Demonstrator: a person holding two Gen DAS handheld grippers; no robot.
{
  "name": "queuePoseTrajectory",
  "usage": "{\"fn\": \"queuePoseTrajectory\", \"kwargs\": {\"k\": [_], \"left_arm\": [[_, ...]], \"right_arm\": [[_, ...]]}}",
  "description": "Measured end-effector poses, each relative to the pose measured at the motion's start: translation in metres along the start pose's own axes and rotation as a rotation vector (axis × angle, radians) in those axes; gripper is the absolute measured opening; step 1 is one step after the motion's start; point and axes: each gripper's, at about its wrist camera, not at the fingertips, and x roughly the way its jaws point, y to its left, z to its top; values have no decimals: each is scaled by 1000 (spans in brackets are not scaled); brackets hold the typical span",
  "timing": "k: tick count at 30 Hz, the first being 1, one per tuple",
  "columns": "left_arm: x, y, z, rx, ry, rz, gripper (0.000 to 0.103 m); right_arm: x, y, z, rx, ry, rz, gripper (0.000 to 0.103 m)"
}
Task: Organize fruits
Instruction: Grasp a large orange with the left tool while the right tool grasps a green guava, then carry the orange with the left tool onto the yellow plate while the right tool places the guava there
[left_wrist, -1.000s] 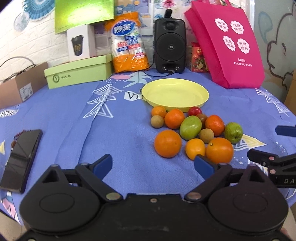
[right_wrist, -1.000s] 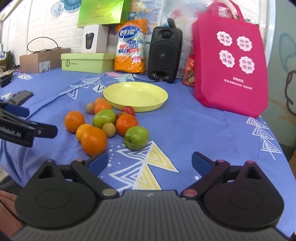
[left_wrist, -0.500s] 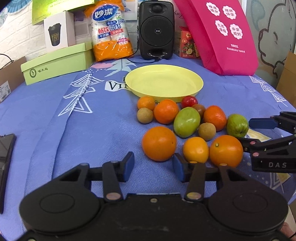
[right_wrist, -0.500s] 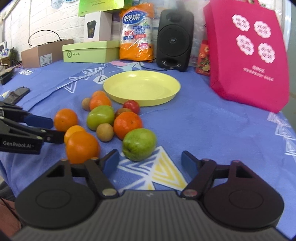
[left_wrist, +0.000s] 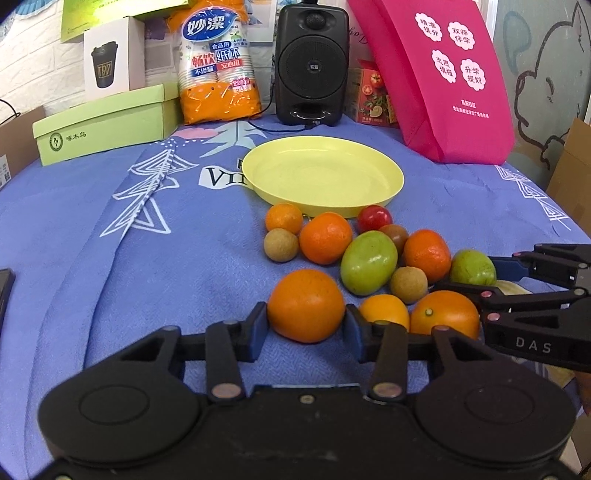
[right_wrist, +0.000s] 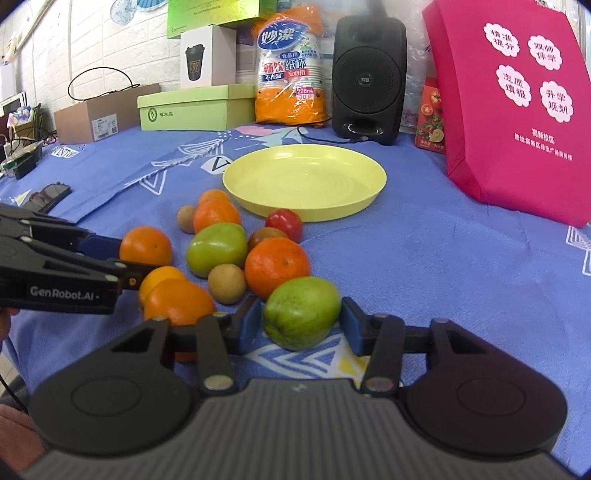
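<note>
since a second ago both tools have come forward and narrowed, each now with a fruit between its pads. the left tool (left_wrist: 306, 328) has its two blue pads against the sides of the big orange (left_wrist: 306, 305), closed on it where it rests on the desk (left_wrist: 74, 240). the right tool (right_wrist: 301, 325) has its pads against the sides of the green fruit (right_wrist: 302, 312), closed on it, the fruit on the desk too.

the other fruits lie in a cluster at 12 o'clock from both tools, with the yellow plate (left_wrist: 391, 173) just past them, bare of fruit.

the left view shows the right tool (left_wrist: 495, 280) reaching in from 3 o'clock, one blue pad touching the green fruit (left_wrist: 472, 266); its other pad is hidden behind the lower orange (left_wrist: 445, 314). the right view shows the left tool (right_wrist: 127, 264) reaching in from 9 o'clock, its far pad against the big orange (right_wrist: 146, 245); only this view shows the cardboard box (right_wrist: 107, 114) whole.

both tools lie low and nearly level, pointing toward the speaker (left_wrist: 312, 62).
</note>
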Motion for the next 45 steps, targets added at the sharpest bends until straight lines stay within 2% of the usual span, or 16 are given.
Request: {"fn": "queuePoseTrajectory", "kwargs": {"k": [7, 16, 23, 30, 32, 35, 40, 44, 45], "left_arm": [[-16, 1, -6, -30, -5, -14, 43], [-44, -5, -11, -21, -24, -21, 43], [-48, -7, 11, 6, -59, -32, 43], [-10, -1, 69, 34, -89, -36, 43], [8, 3, 86, 34, -77, -23, 43], [42, 12, 105, 15, -33, -43, 43], [91, 19, 111, 11, 36, -8, 43], [103, 19, 113, 34, 24, 19, 46], [103, 20, 114, 30, 18, 20, 51]], "right_arm": [[-14, -2, -6, 30, -12, 32, 42], [-38, -3, -12, 46, -33, 41, 42], [-42, -7, 8, 27, -75, 41, 42], [-10, -15, 57, -11, -111, 48, 42], [5, -21, 74, -9, -110, 49, 42], [33, -29, 95, 0, -81, 63, 42], [80, -37, 108, 25, -9, 73, 43], [103, -43, 109, 45, 18, 65, 43], [105, -44, 109, 46, 21, 62, 43]]}}
